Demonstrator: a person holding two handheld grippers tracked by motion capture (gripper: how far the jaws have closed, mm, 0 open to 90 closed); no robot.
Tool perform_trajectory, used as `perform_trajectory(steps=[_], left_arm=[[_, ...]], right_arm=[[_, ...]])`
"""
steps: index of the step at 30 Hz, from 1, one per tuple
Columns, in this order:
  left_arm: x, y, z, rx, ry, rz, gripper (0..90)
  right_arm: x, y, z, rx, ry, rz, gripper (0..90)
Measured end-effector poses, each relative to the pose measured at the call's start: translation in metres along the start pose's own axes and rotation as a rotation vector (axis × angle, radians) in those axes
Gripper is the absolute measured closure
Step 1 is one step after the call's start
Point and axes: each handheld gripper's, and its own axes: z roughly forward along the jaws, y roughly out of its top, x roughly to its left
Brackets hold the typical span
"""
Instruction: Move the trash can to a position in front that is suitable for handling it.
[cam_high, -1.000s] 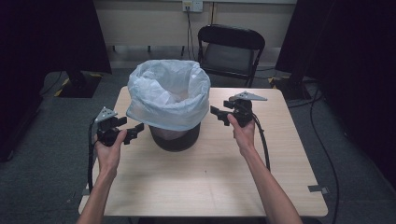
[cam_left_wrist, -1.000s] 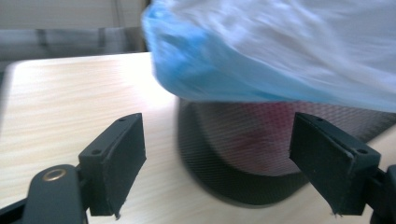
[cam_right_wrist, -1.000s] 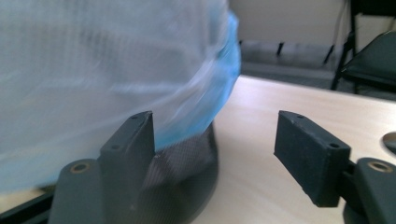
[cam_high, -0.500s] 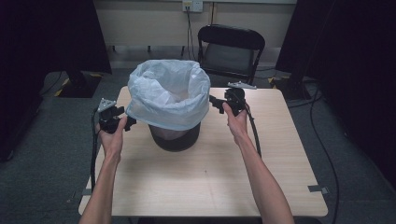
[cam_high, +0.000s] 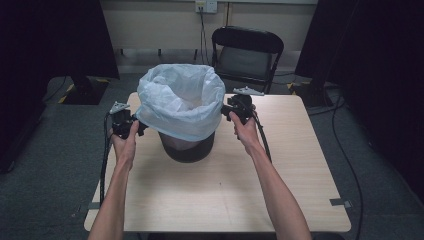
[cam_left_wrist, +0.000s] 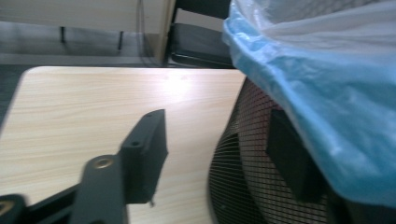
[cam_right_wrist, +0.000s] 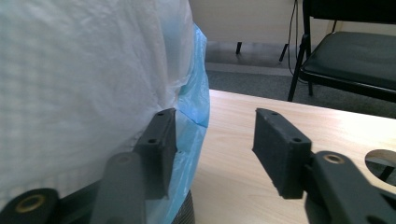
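The near half of the counter (cam_high: 220, 200) is bare wood, crossed by the person's two forearms reaching toward its far edge; past them, near the middle of the far edge, stands the black mesh bin (cam_high: 189, 148), lined with a white bag (cam_high: 181, 102) whose skirt is folded down over the rim.

The left claw (cam_high: 137, 125) sits at the bin's left flank; its jaws have just been closing and stand about half open; in the left gripper view one jaw lies against the mesh under the bag's hem and the other stands clear over the counter, so nothing is gripped yet.

The right claw (cam_high: 226, 111) is at the right flank; its jaws have also just been closing to about half; in the right gripper view one jaw touches the bag's skirt, the other stands free, the gap between them empty.

Risks, as I judge them: a jaw could close on mesh instead of film and drag the bin across the counter; uneven pulls could tip it; a thin pinch could tear the bag or slip.

Beyond the far edge stands a black chair (cam_high: 247, 52).
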Motion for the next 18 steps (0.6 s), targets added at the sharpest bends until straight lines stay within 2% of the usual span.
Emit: perform_trajectory(steps=[4, 7, 8, 12, 14, 15, 18], left_arm=[[-0.004, -0.005, -0.003, -0.006, -0.028, 0.017, 42.3], [-0.009, -0.007, -0.006, 0.004, -0.042, 0.026, 44.2], [-0.014, -0.010, -0.010, 0.003, -0.052, 0.038, 46.8], [-0.020, -0.013, -0.014, 0.011, -0.072, 0.046, 46.8], [-0.023, -0.016, -0.017, 0.004, -0.090, 0.065, 47.2], [-0.025, -0.018, -0.017, 0.001, -0.101, 0.055, 47.1], [-0.031, -0.020, -0.020, 0.006, -0.105, 0.073, 46.7]], right_arm=[[0.001, -0.005, -0.009, -0.007, 0.008, 0.009, 56.9], [-0.001, -0.008, -0.014, -0.011, 0.019, 0.023, 56.8], [-0.002, -0.010, -0.019, -0.010, 0.030, 0.021, 56.8], [-0.004, -0.013, -0.028, 0.007, 0.038, 0.015, 55.6], [-0.005, -0.014, -0.035, 0.020, 0.037, 0.008, 54.5], [-0.006, -0.014, -0.038, 0.022, 0.037, 0.002, 54.6], [-0.009, -0.017, -0.047, 0.027, 0.047, -0.002, 54.5]])
